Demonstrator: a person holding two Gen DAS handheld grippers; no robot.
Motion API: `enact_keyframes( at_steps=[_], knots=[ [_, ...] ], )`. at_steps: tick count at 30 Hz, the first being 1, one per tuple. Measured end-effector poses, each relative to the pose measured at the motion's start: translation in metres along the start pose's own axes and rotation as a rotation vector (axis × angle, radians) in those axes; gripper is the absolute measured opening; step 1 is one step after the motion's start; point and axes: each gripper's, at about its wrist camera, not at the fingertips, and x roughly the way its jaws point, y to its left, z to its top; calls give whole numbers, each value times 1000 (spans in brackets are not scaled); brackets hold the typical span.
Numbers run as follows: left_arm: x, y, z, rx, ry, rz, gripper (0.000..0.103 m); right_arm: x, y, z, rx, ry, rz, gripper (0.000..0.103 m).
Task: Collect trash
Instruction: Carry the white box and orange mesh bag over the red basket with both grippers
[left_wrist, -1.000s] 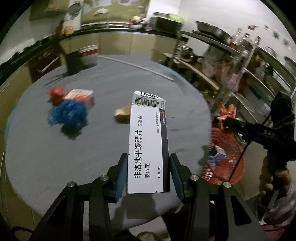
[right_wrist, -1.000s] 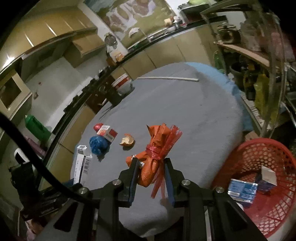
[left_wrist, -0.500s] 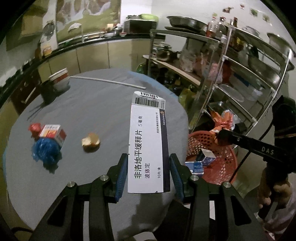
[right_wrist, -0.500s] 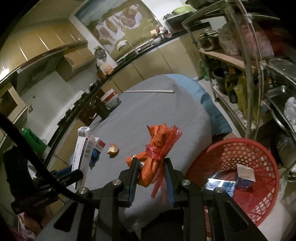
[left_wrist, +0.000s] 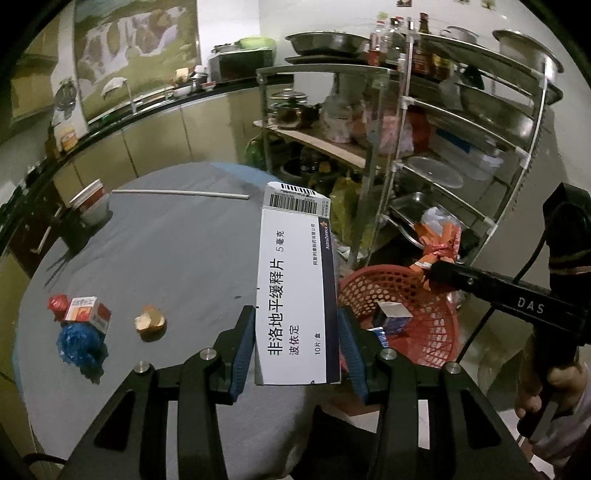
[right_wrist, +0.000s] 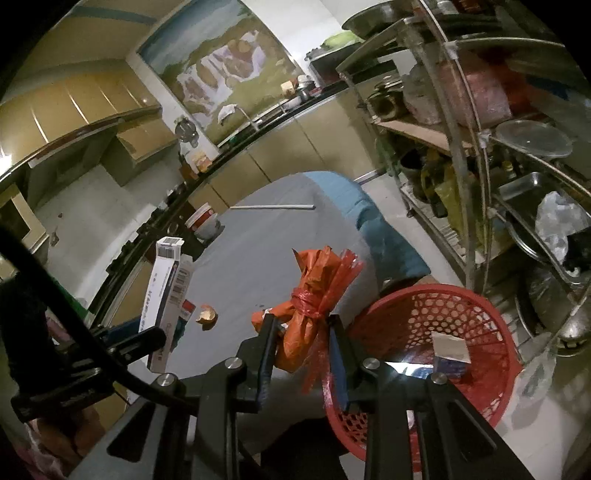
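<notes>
My left gripper is shut on a white medicine box with a barcode on top, held upright above the near edge of the grey round table. My right gripper is shut on a tied orange plastic bag, held at the table's edge beside the red mesh basket. The basket also shows in the left wrist view, with small boxes inside. A blue crumpled bag, a red-white carton and an eggshell piece lie on the table.
A metal rack with pans and bowls stands right of the table, behind the basket. A white rod and a paper cup sit at the table's far side. Kitchen cabinets run behind.
Both grippers have swung right toward the red basket, each still holding its item. The basket now sits larger and nearer in both views.
</notes>
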Motion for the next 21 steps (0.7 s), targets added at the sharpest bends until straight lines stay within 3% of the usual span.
enact_keyframes(
  at_steps=[10, 21],
  knots=[
    [11, -25, 5, 46, 14, -96, 47, -18, -21, 0, 37, -37, -31, 29],
    [49, -48, 3, 52, 128, -219, 47, -28, -58, -3, 111, -30, -111, 29]
  ],
)
